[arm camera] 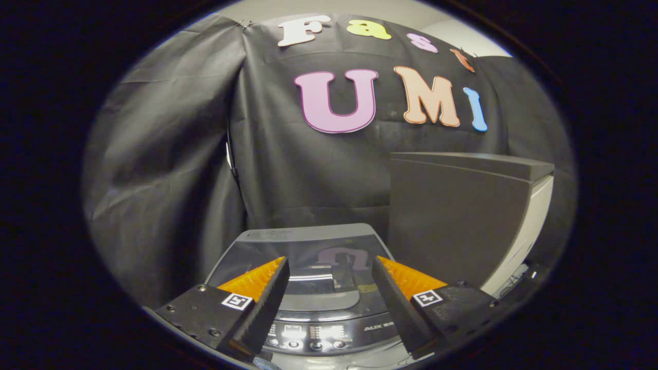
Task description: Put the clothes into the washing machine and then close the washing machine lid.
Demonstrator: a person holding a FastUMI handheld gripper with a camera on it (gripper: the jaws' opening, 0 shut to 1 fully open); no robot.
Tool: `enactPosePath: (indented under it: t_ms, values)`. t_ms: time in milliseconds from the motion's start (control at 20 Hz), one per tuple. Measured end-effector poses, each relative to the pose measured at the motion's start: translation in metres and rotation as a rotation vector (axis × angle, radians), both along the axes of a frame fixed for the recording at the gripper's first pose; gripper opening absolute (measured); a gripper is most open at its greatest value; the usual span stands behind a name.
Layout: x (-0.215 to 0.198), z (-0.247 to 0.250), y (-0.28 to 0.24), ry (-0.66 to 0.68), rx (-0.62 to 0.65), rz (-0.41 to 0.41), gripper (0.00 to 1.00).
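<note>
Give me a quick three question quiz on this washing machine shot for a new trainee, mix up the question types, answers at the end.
1. True or false: the washer lid is down.
2. Multiple choice: what is between the fingers of the gripper? A) a shirt B) nothing, they stand apart above the lid C) the cabinet
3. Short answer: which big thing stands beside the washer, beyond the right finger?

Key
1. True: the glossy lid lies flat and mirrors the wall.
2. B.
3. A grey cabinet.
</note>
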State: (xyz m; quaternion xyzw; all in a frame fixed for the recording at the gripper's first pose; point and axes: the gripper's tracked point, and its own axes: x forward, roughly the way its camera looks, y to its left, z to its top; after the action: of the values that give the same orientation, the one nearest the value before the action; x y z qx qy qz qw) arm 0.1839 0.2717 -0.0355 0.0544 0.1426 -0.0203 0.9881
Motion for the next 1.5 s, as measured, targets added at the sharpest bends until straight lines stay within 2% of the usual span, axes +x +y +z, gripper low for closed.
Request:
enactPosePath:
  t_ms: [550,950,1250,1500]
  values:
    - [-0.081,0.085,-0.034,-0.118,-0.044,0.001,0.97]
    - [-0.138,0.145,-0.026,-0.232,-0.139,0.065,0.97]
    - [-0.173,0.175,-0.059,-0.305,-0.203,-0.011,0.97]
    - [-0.191,0.174,-0.067,-0.305,-0.177,-0.002,0.97]
